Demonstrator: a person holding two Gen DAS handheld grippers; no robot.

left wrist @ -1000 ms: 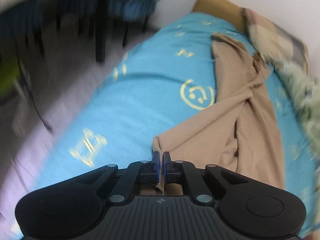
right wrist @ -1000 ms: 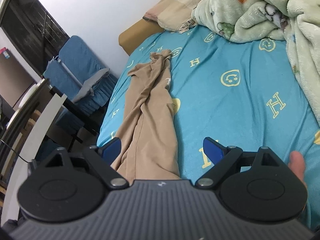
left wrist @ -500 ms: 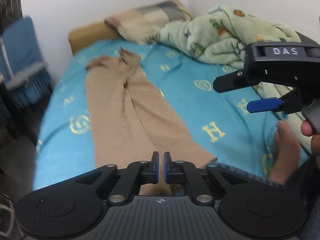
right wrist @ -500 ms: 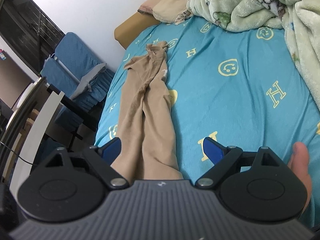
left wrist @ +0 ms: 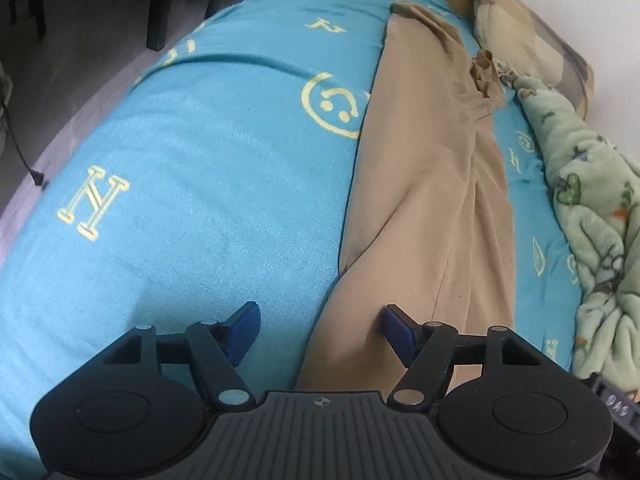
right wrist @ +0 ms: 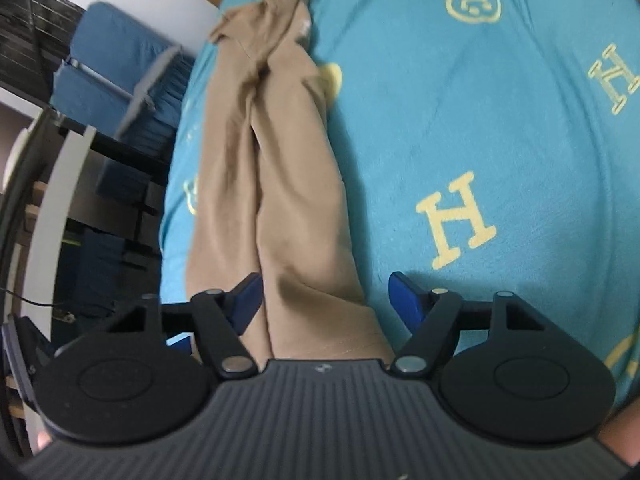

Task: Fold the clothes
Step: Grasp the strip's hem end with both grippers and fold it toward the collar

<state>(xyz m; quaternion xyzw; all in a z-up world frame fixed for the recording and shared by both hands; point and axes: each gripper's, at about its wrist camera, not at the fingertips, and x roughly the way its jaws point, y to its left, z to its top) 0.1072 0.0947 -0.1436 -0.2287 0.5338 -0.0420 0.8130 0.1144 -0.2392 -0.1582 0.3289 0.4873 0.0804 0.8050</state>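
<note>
One tan garment (left wrist: 432, 200) flat on blue bedsheet (left wrist: 192, 184), unheld

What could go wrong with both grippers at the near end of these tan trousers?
1. The right gripper is closing over the near end of the trousers, where two layers overlap; it may pinch only one.
2. The left gripper is opening, straddling only the trousers' edge, so it could grab the blue blanket too.

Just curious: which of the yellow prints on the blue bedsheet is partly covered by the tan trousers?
The smiley face; the tan trousers overlap its edge, while the H lies bare.
</note>
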